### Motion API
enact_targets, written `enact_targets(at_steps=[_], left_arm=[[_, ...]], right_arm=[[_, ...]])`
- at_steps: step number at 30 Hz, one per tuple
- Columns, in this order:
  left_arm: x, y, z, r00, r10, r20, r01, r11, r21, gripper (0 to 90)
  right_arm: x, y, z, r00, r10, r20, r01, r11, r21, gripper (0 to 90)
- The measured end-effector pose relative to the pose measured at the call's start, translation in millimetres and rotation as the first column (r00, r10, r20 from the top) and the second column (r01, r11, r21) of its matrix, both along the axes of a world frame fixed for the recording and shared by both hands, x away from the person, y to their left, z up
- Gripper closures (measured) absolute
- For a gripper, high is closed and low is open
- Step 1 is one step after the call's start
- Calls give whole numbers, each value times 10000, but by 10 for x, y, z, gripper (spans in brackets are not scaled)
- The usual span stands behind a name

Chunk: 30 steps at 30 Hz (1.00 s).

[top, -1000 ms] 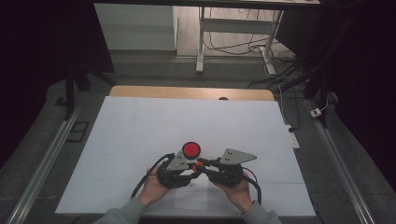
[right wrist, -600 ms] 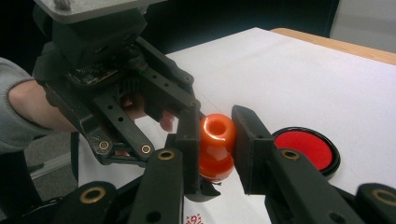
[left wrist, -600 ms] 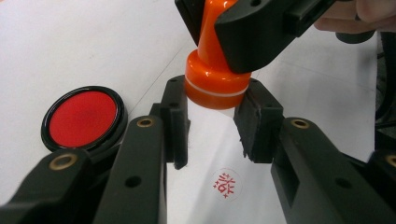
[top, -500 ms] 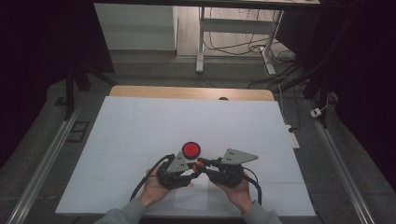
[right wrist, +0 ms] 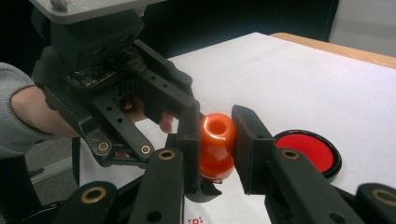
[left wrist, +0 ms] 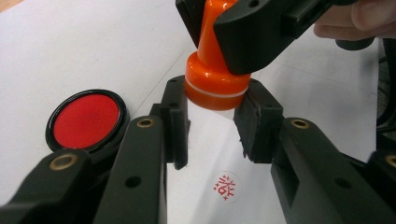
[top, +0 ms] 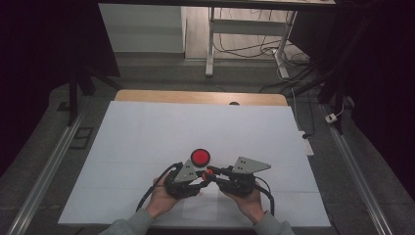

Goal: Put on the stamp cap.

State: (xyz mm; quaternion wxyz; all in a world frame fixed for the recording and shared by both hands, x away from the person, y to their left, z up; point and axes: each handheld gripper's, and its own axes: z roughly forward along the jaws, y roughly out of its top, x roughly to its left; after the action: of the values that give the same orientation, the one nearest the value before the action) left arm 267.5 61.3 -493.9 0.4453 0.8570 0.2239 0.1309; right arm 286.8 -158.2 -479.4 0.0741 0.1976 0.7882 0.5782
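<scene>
While you hold both grippers close together near the front edge of the counter (top: 147, 122), covered in white paper, an orange plastic stamp with a rounded handle (top: 208, 172) sits between them, raised off the paper. From the high view it is just a small orange spot between your left gripper (top: 195, 177) and your right gripper (top: 211, 172), with a round black-rimmed red ink pad (top: 200, 157) lying on the paper just beyond them.

Your left gripper view adds detail: its jaws press on a clear cap at the foot of the stamp (left wrist: 215, 77), below the orange base, while your right gripper (left wrist: 219, 28) clamps the handle from above. A small round red stamped mark (left wrist: 227, 186) shows on the paper under the stamp, and the ink pad (left wrist: 86, 120) lies to the left, apart from the stamp.

Your right gripper view shows its own jaws closed on the handle of the stamp (right wrist: 215, 144), your left gripper (right wrist: 196, 154) crowding in from the left and hiding the stamp's foot, and the ink pad (right wrist: 310, 151) partly hidden behind the right-hand jaw.
</scene>
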Motion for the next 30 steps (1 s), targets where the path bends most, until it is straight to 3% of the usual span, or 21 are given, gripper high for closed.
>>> enact_targets(at_steps=[14,17,30], left_arm=[[5,-14,-40,9998,44,-208,-37,9995,328,658],[4,-8,-37,9996,81,-256,-77,9999,146,658],[2,-8,-44,9995,84,-300,-82,9999,63,657]], right_arm=[[-49,23,-96,9995,-301,133,299,9995,105,730],[-42,22,-112,9995,-303,47,303,9994,164,730],[-37,10,-111,9997,-234,74,233,9995,217,730]])
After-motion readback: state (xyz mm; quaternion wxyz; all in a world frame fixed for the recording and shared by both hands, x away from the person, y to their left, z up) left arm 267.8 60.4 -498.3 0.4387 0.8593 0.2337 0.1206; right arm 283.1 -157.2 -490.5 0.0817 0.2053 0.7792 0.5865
